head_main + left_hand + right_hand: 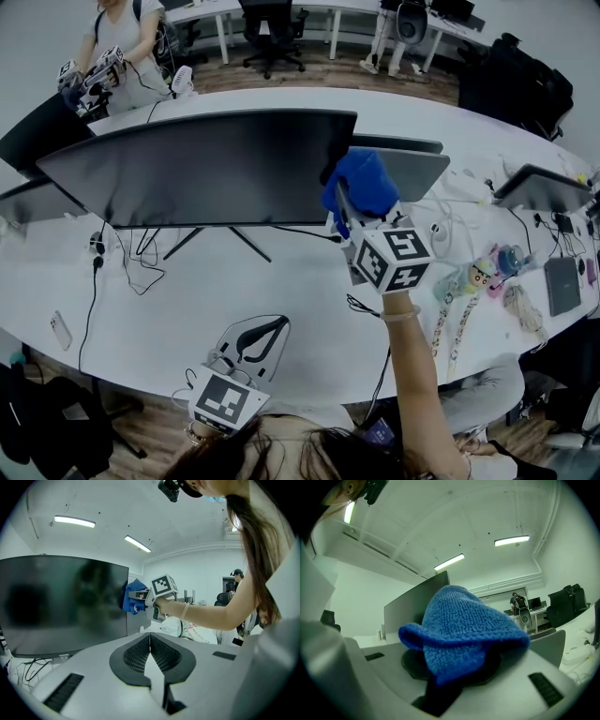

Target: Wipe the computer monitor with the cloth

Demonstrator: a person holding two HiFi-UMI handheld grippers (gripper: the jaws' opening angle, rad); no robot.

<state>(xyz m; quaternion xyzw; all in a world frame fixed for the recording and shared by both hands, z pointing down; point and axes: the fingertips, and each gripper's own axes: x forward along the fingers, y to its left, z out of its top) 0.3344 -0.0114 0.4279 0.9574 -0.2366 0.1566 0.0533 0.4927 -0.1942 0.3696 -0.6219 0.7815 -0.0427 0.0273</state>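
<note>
The right gripper [347,211] has its fingers clamped on the blue cloth [364,180]. The cloth bunches over the fingertips in a thick wad, so soft fabric rather than hard plastic meets the glass. It is raised to the upper right edge of the monitor [206,169]. From the left gripper view the wad sits right at that edge, seemingly touching the dark screen, though how hard it presses cannot be told. An edge is a sensible place for a stroke to begin or end, since the cloth can sweep leftward across the whole panel from there.

The left gripper [150,644] hangs low at the near side of the white counter [281,291], well apart from the screen. Its fingers are closed on each other with nothing between them, so it seems parked out of the way, as wiping needs only one tool. The monitor stands upright on its stand and faces the person, so the arm reaches forward and up to it.
</note>
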